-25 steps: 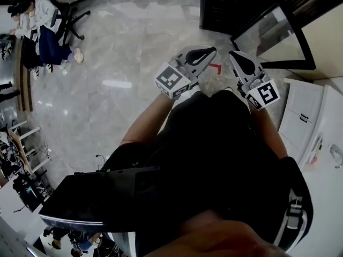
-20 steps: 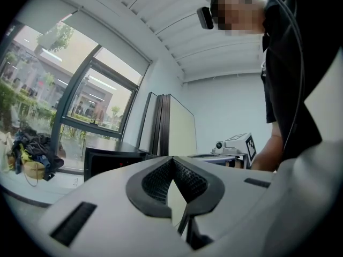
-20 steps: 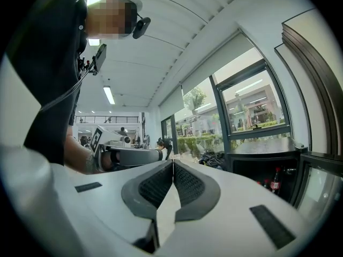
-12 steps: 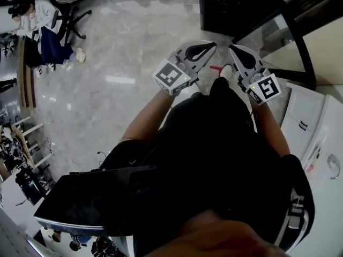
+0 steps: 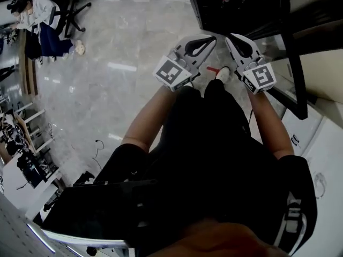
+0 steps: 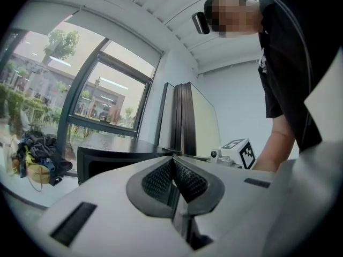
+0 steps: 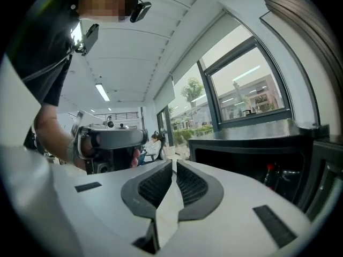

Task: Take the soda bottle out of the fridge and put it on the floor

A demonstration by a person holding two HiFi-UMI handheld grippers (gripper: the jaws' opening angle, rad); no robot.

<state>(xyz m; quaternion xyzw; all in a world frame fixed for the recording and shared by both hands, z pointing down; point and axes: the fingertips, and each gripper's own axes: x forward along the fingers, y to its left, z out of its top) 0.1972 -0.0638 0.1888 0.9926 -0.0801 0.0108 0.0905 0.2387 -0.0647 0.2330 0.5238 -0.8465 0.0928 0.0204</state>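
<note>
The soda bottle (image 7: 269, 174) stands upright inside the black fridge (image 7: 241, 143), red cap up, its long axis vertical. It sits far and to the right of the right gripper (image 7: 174, 165), well apart from it. Only the right gripper view shows it. In the head view the fridge (image 5: 236, 7) is a dark opening with a green speck, and no bottle can be made out.

Both tools point level toward the fridge. The left gripper (image 5: 213, 38) has its 2 jaws pressed together on nothing, as does the right gripper (image 5: 230, 37).

The left gripper view (image 6: 173, 160) shows the fridge's dark casing and the other tool's marker cube (image 6: 241, 151). The head view alone shows the glossy grey marbled floor (image 5: 128, 42), a red mark (image 5: 213, 68) on it, the open glass door (image 5: 292, 52) on the right, and a seated person (image 5: 43, 20) at the far left.
</note>
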